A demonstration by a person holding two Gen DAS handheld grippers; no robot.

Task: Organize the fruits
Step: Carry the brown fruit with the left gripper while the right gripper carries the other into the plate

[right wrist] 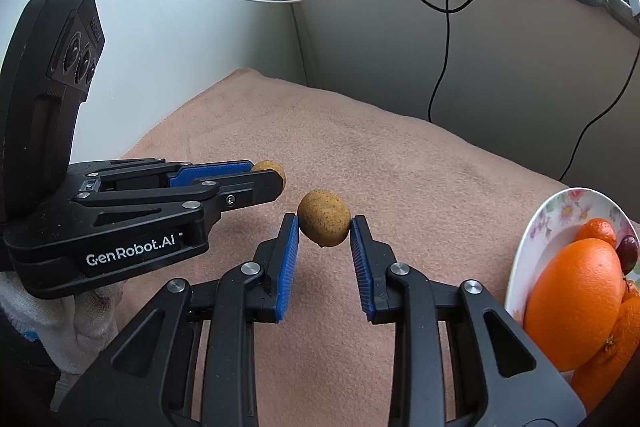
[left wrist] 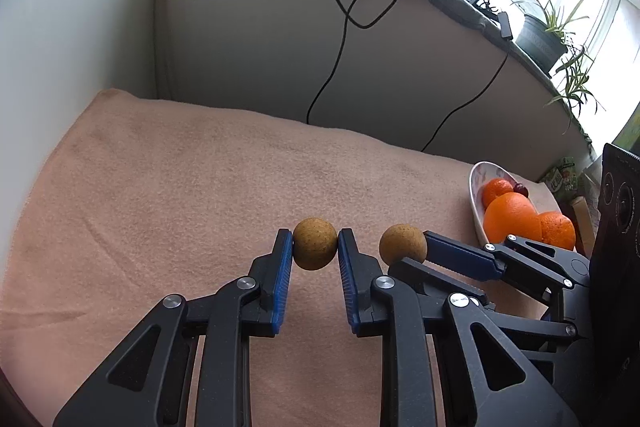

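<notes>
We clamp one brown fruit (left wrist: 315, 243) in our left gripper (left wrist: 315, 247) and a second brown fruit (right wrist: 324, 218) in our right gripper (right wrist: 324, 227), above the peach blanket (left wrist: 192, 179). Beyond, oranges (right wrist: 576, 301) fill the floral plate (right wrist: 560, 211); only the left view shows potted plants (left wrist: 556, 27).

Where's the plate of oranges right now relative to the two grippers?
The floral plate with the oranges sits on the pink towel at the right edge of both wrist views, just beyond the right gripper.
</notes>
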